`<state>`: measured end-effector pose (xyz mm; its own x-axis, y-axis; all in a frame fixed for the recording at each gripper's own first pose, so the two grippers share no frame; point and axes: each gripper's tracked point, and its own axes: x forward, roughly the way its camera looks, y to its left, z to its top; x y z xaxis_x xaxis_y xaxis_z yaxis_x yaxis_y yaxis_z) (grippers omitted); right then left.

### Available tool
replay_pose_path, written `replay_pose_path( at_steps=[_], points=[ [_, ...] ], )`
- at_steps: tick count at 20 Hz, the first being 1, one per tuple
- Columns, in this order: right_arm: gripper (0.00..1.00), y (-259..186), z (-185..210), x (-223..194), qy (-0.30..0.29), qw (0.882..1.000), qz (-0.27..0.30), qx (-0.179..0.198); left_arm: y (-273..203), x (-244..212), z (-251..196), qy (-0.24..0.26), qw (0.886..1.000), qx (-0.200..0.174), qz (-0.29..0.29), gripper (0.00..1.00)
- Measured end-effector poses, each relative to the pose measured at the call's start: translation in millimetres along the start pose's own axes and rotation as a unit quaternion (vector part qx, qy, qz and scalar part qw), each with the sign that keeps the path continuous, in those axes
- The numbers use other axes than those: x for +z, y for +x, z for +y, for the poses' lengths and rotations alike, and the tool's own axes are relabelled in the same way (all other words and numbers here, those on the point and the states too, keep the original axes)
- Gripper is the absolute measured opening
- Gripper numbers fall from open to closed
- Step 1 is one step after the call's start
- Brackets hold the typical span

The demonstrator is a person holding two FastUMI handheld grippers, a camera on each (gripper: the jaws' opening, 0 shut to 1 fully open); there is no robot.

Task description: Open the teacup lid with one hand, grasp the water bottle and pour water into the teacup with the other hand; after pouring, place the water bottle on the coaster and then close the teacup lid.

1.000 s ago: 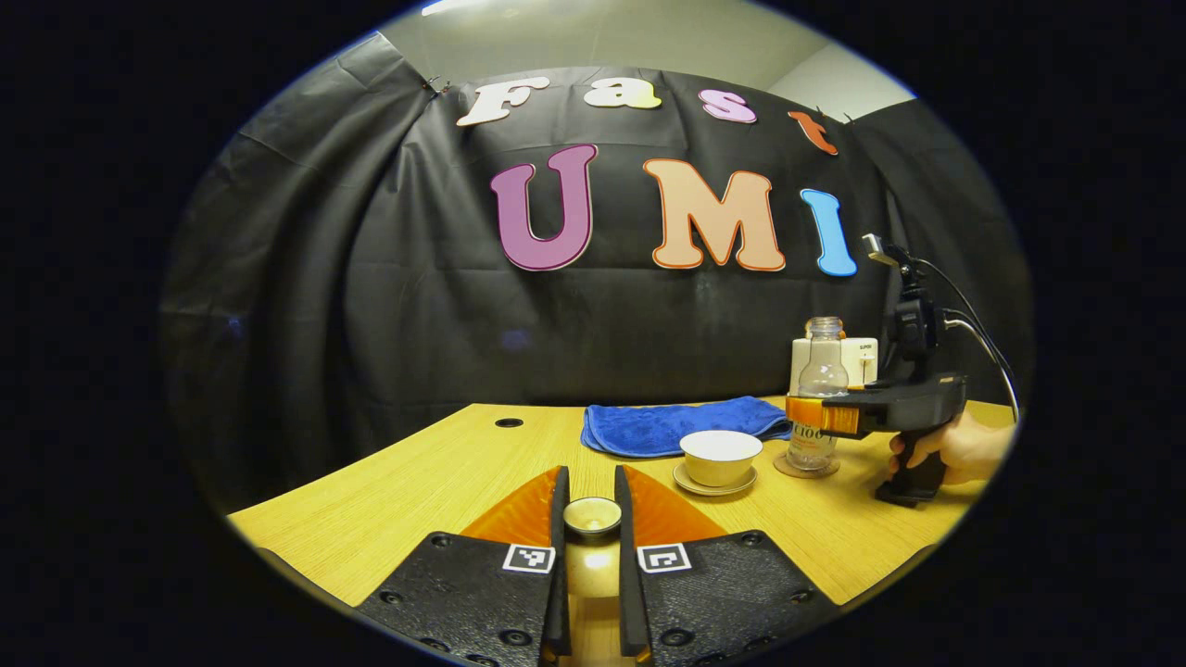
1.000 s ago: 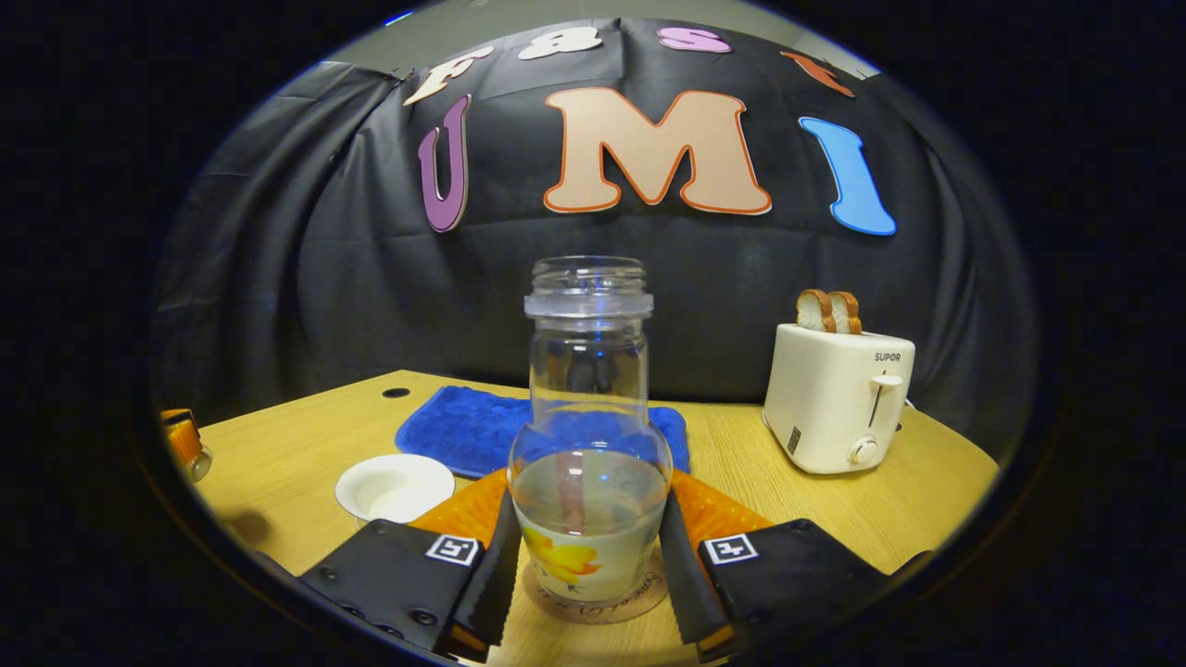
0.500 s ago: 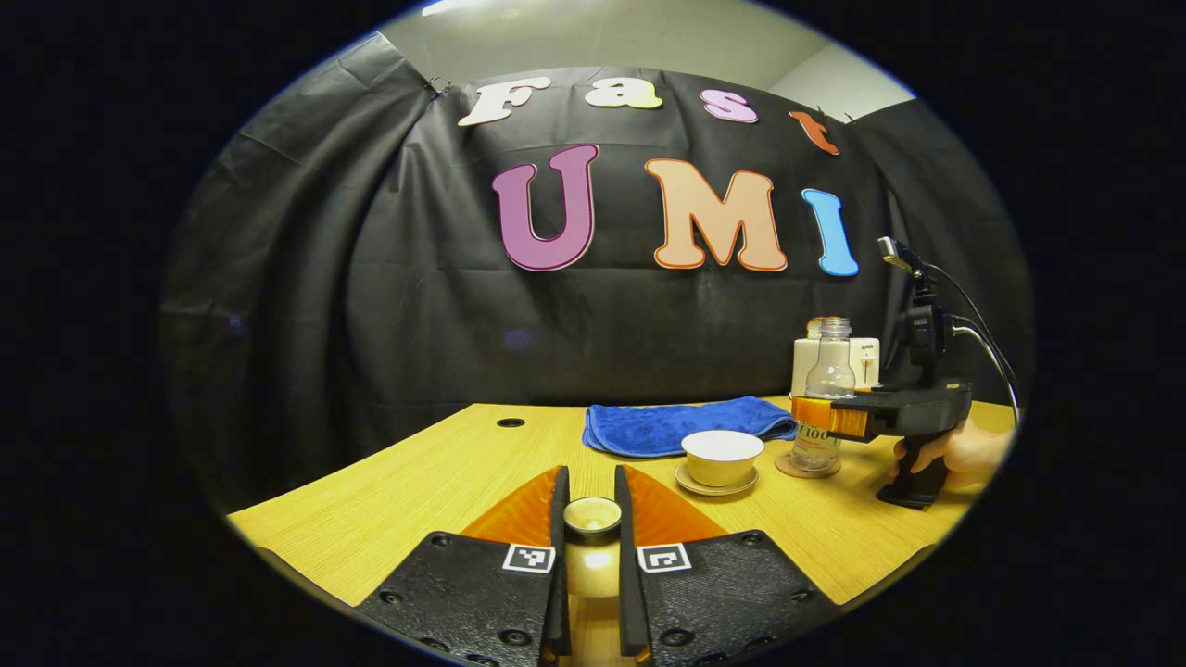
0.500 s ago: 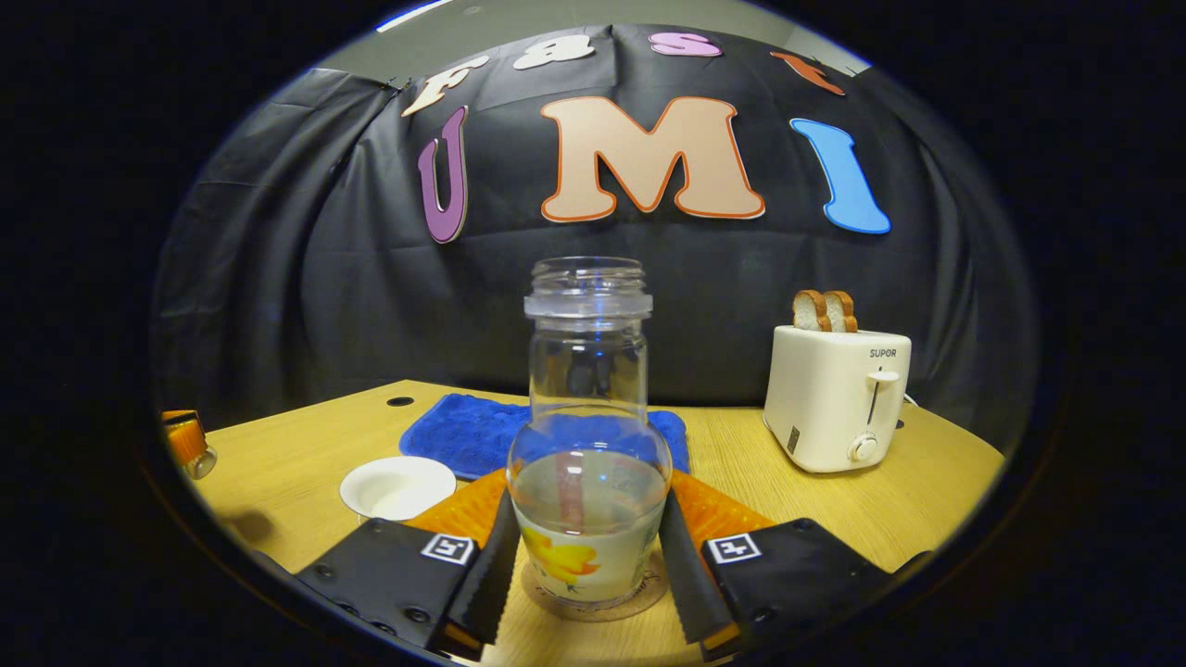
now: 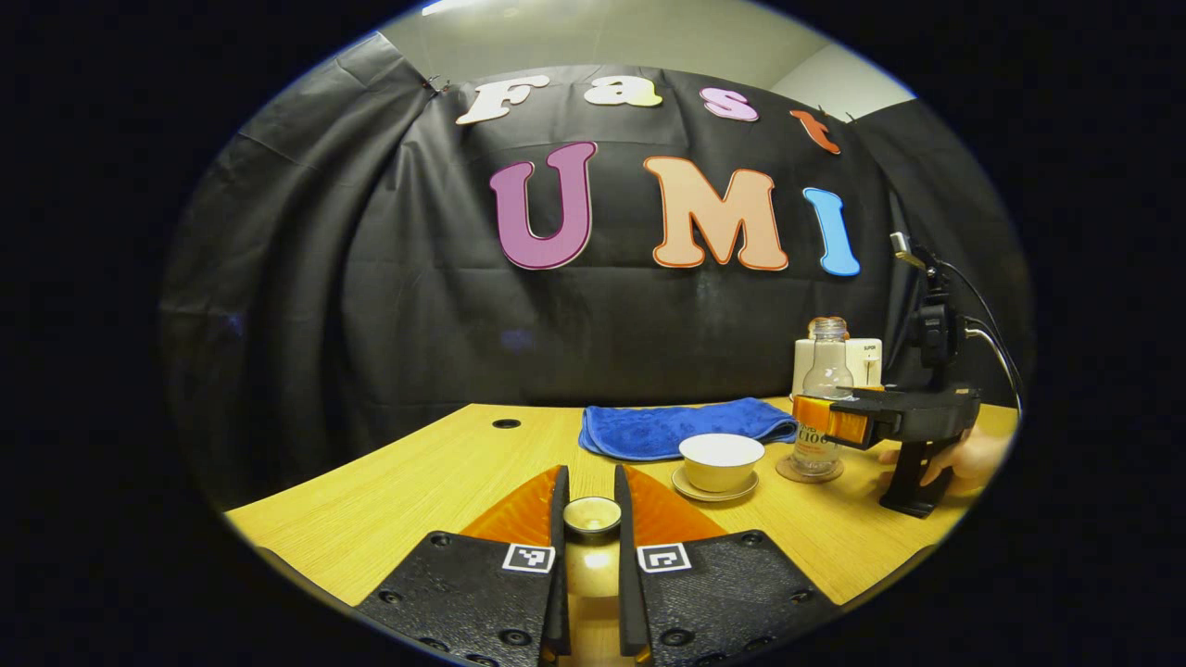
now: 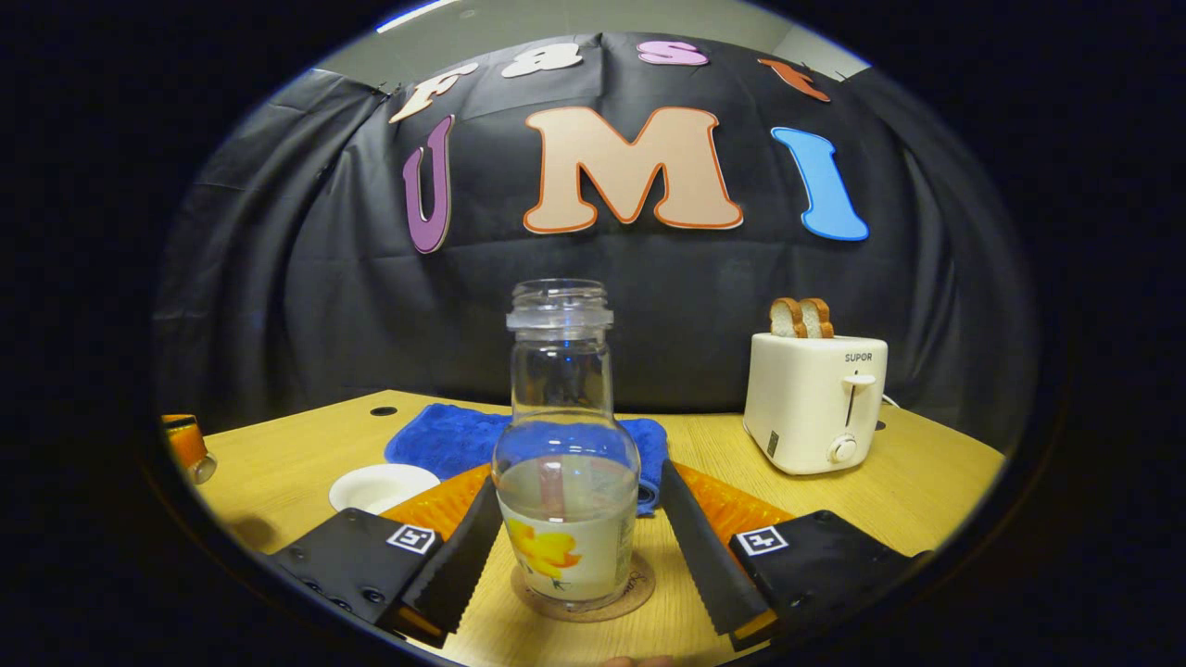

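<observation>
With the water bottle seated on the coaster between the parted right hand-held gripper, and the lid clamped in the left hand-held gripper, the bottle could be tipped if clipped during withdrawal.

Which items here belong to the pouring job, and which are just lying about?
Job:
teacup on its saucer
teacup lid, held in left claw
water bottle
coaster

Lying about:
blue towel
toaster with bread slices
</observation>
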<state>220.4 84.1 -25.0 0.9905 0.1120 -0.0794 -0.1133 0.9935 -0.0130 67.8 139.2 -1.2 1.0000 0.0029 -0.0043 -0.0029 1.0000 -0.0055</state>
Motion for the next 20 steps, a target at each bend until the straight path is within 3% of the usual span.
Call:
replay_pose_path(
  at_steps=[3, 4, 10, 16, 17, 20],
  points=[
    [1.00, -7.5, 1.6, 10.1, 0.004, 0.999, -0.031, 0.007, 17.6, -0.9, -18.4, 0.001, 1.000, -0.030, -0.001, 0.18],
    [0.95, -10.3, 0.1, 6.1, 0.004, 1.000, -0.025, 0.006, 23.2, -0.9, -25.2, 0.001, 0.999, -0.042, 0.000, 0.18],
    [1.00, -27.2, 2.0, 7.6, 0.005, 0.999, -0.025, 0.022, 53.3, -0.6, -57.9, 0.000, 0.995, -0.100, -0.002, 0.18],
    [1.00, -66.2, -17.7, 8.0, 0.005, 0.999, -0.028, 0.022, 82.9, -1.2, -78.5, 0.000, 0.992, -0.128, -0.003, 0.18],
    [0.96, -72.7, -23.9, 7.6, 0.006, 0.999, -0.028, 0.020, 88.5, -1.5, -80.3, -0.001, 0.992, -0.130, -0.002, 0.18],
    [1.00, -93.8, -38.1, 8.1, 0.005, 0.999, -0.029, 0.018, 104.1, -1.7, -85.4, 0.000, 0.992, -0.127, -0.002, 0.18]
  ],
)
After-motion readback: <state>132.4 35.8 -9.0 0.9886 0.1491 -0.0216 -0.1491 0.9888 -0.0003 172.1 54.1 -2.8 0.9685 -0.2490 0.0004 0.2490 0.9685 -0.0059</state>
